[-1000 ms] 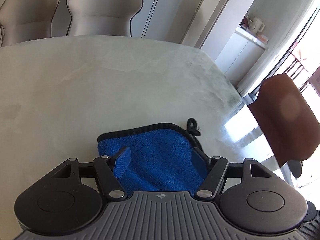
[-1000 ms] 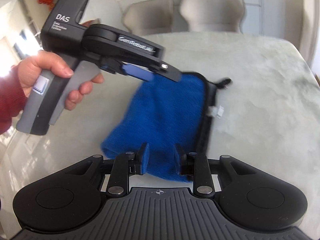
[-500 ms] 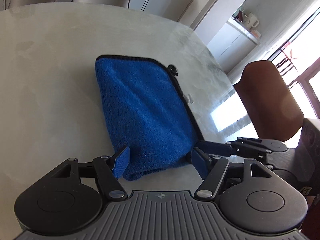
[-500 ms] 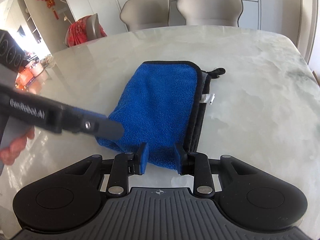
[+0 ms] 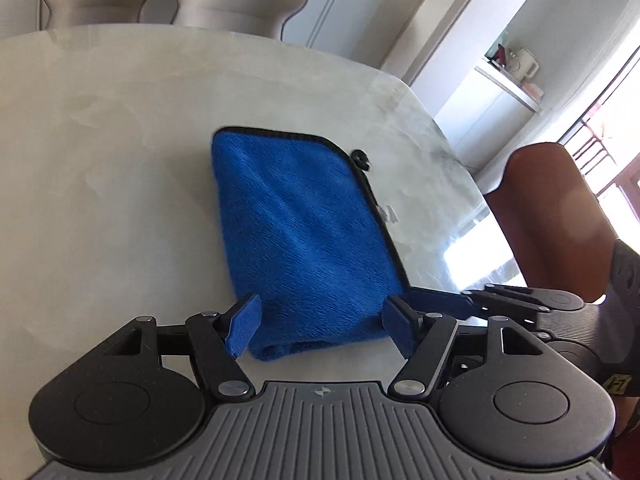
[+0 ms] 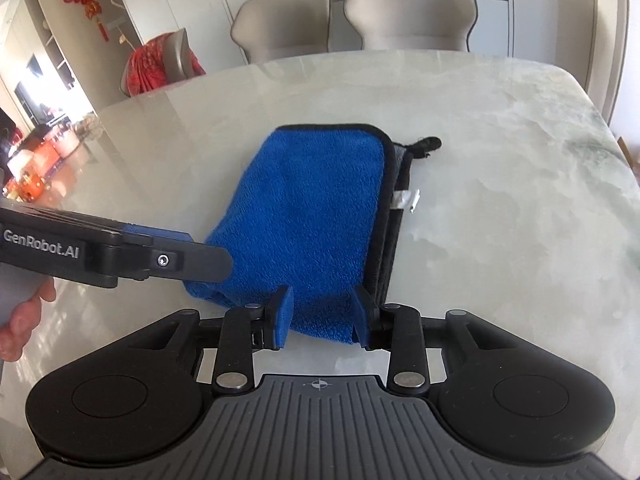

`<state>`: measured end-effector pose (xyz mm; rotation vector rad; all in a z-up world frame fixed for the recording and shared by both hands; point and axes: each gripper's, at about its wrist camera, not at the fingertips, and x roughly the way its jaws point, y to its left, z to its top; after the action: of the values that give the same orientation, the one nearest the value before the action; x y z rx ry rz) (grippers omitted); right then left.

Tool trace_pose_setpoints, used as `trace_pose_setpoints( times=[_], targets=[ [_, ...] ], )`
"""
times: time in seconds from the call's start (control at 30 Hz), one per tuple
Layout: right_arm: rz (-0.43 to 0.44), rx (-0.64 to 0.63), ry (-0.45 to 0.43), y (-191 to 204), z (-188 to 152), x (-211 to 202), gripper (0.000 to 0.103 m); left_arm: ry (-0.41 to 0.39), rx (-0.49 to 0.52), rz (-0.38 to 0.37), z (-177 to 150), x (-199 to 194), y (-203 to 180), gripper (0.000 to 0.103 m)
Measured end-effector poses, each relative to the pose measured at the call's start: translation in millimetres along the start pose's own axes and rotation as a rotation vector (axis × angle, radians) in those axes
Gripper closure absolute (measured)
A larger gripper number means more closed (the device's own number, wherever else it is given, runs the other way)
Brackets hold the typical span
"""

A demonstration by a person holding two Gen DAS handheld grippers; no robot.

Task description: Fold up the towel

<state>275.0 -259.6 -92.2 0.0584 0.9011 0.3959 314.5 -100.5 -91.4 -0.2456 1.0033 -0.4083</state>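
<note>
A blue terry-cloth towel with black piping along its edge [image 5: 304, 236] lies folded into a narrow rectangle on the pale marbled stone table [image 5: 100, 168], with its stacked hemmed edges along the right side in both views and a rounded fold along the left. A small black hanging loop [image 6: 428, 145] sticks out at the far right corner of the towel, and a white care label [image 6: 406, 200] pokes out from the layered edge partway down. The left gripper [image 5: 320, 326] hangs just over the towel's near end, its blue-padded fingers [image 5: 242, 330] spread wide to either side of the cloth and gripping nothing. The right gripper [image 6: 322, 314] sits at the near right part of the towel; its fingers stand narrower and are opening, with the towel's near edge lying between the pads, which do not press on it. In the right wrist view the left gripper reaches in from the left, its tip at the towel's near left corner, and part of a hand [image 6: 24, 312] shows on its grey handle. Two beige upholstered chairs [image 6: 408, 12] stand at the far side of the table, and a brown leather chair back [image 5: 560, 224] stands at its right edge.
</note>
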Motion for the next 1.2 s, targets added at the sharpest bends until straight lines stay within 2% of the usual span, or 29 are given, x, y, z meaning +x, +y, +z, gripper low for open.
trace_pose_setpoints(
  times=[0.17,0.27,0.37,0.5,0.63,0.7,0.77,0.83,0.97,1.07,1.2],
  targets=[
    [0.019,0.031,-0.007,-6,-2,0,0.07,0.037,0.05,0.053,-2,13,-5,0.032],
    [0.021,0.052,-0.019,-8,-3,-2,0.07,0.07,0.013,0.08,-6,15,1,0.032],
    [0.005,0.07,-0.03,-5,-2,-8,0.068,0.067,-0.023,0.069,-12,8,4,0.032],
    [-0.036,0.078,-0.057,0,-3,-28,0.05,0.015,-0.01,0.072,-25,-11,-2,0.032],
    [-0.076,0.095,-0.05,9,-9,-45,0.04,-0.009,0.039,0.111,-39,-29,-14,0.031],
    [-0.091,0.1,-0.04,15,-13,-50,0.03,-0.023,0.042,0.136,-47,-37,-18,0.027],
    [-0.113,0.109,-0.036,23,-19,-57,0.012,-0.038,0.037,0.166,-52,-45,-20,0.024],
    [-0.118,0.12,-0.038,29,-23,-63,0.002,-0.054,0.041,0.191,-57,-54,-23,0.023],
    [-0.139,0.128,-0.026,39,-28,-75,0.001,-0.077,0.034,0.219,-64,-70,-27,0.02],
    [-0.209,0.104,-0.015,50,-31,-87,0.001,-0.094,0.022,0.237,-69,-83,-31,0.017],
    [-0.293,0.068,-0.029,62,-35,-100,0.001,-0.118,0.023,0.243,-75,-100,-36,0.006]
  ],
)
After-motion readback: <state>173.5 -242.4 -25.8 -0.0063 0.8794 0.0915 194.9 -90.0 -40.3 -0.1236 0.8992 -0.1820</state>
